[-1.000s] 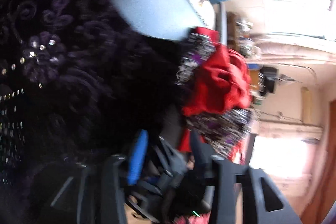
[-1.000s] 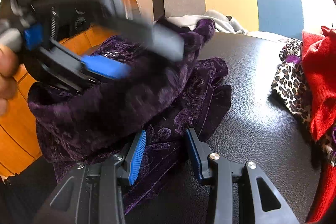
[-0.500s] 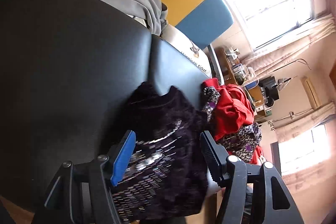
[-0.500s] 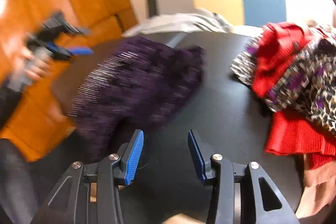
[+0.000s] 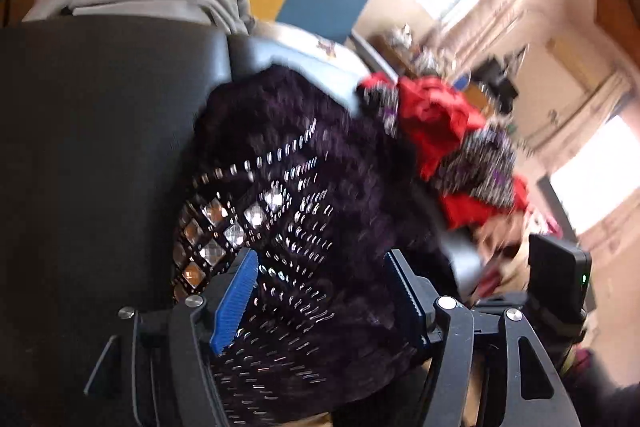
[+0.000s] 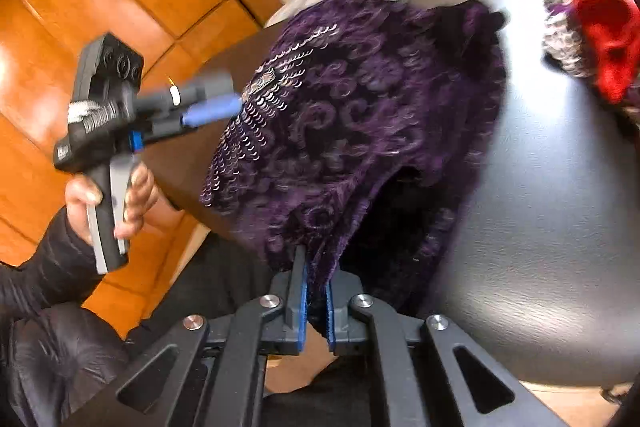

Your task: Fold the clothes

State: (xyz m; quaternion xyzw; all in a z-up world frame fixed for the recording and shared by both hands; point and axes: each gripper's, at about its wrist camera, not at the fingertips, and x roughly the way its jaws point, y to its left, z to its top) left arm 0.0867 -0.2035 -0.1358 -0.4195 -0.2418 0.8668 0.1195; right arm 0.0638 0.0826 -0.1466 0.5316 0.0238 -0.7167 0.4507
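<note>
R gripper [image 6: 314, 301] pinches near hem of purple top [image 6: 360, 99], which runs away across table [image 6: 560, 227]; L gripper [image 5: 320, 291] wide, at its sequin edge.

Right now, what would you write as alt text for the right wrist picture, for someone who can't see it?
A right claw is shut on the near edge of a purple velvet garment with sequins, lying on a black table. At left a hand holds the left claw by the garment's far side; red and leopard-print clothes sit at the top right.
</note>
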